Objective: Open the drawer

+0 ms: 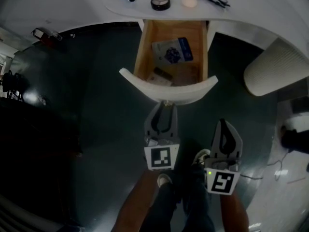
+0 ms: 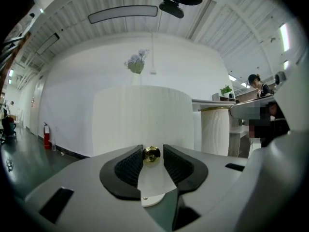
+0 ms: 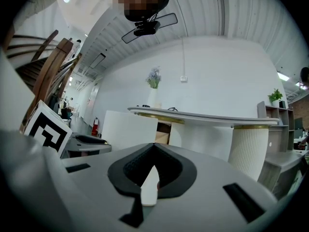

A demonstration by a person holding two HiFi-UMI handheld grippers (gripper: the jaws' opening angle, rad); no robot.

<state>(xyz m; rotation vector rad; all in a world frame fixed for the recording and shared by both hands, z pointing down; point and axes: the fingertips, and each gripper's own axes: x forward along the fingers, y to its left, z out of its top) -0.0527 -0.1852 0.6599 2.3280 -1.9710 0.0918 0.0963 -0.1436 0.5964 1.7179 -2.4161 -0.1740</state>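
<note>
The drawer (image 1: 141, 52) stands pulled out (task practically done). The left tongs (image 1: 164, 112) sit slack around its knob (image 2: 151, 155); the right tongs (image 3: 153, 150) are closed, empty. Next: back away.

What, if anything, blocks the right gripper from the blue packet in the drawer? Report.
Likely nothing: the drawer stands open, the blue packet lies uncovered, and the right gripper hangs free outside the drawer front, though its jaws are together.

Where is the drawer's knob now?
In the left gripper view's centre, the knob sits between the jaws of the left gripper, on the drawer front.
</note>
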